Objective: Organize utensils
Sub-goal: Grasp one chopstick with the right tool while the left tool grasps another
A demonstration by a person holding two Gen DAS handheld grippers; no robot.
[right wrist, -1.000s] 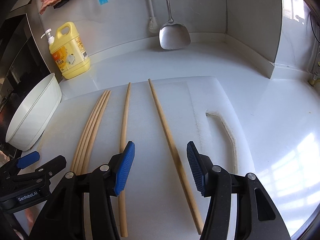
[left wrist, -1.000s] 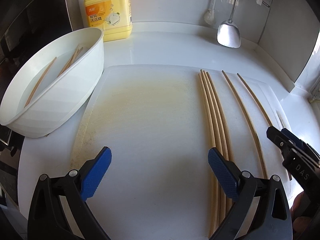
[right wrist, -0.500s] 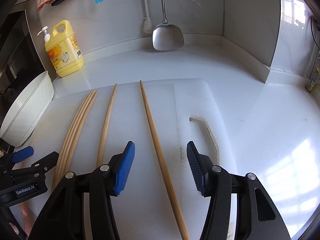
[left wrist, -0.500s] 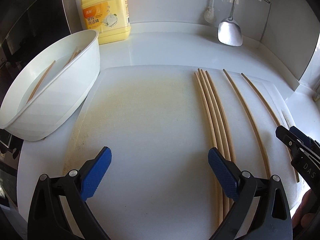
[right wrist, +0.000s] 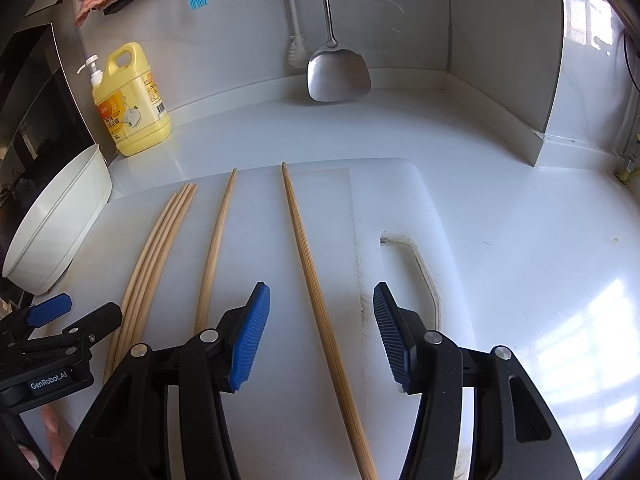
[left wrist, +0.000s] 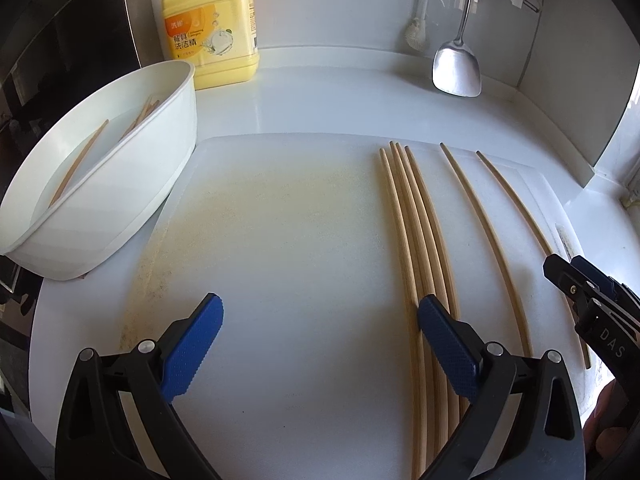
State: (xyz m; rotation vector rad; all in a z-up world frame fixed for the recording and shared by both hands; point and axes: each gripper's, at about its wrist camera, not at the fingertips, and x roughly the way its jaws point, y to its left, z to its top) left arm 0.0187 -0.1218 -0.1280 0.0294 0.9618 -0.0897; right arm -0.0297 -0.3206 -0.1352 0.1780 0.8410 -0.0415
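The left tool [left wrist: 320, 344] points down and forward, its two blue-padded fingers [left wrist: 192, 350] spread wide with nothing between the pads. The right tool [right wrist: 322, 332] tilts down likewise, its fingers [right wrist: 250, 334] parted about half as far, pressing on nothing. Each tool shows at the edge of the other's view, the two side by side. A bit of the person's hand [right wrist: 48, 424] shows under the left tool's body.
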